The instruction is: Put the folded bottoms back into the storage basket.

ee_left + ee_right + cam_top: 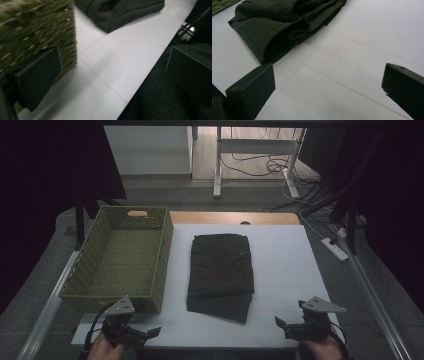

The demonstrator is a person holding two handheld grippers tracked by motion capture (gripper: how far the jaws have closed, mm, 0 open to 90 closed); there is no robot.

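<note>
A green woven basket (120,257) sits at the left of the white table (285,270), empty, with a handle slot in its far wall. Just before its near wall, at the table's front edge, the left hand (102,350) holds the left gripper (142,335), which points right and hovers low. In the left gripper view its jaws stand wide apart with nothing between them: one black jaw lies against the basket's wicker side (37,27), the other hangs past the table edge over dark floor.

In the middle of the table lies a folded dark cloth (220,275), just right of the basket and not touching it. Its folded layers show at the near edge in the right gripper view (277,27).

At the front right, the right hand (325,350) holds the right gripper (287,325), pointing left toward the cloth but well short of it. Its jaws are spread wide over bare table, gripping nothing. A grey plate (325,305) tops it.
</note>
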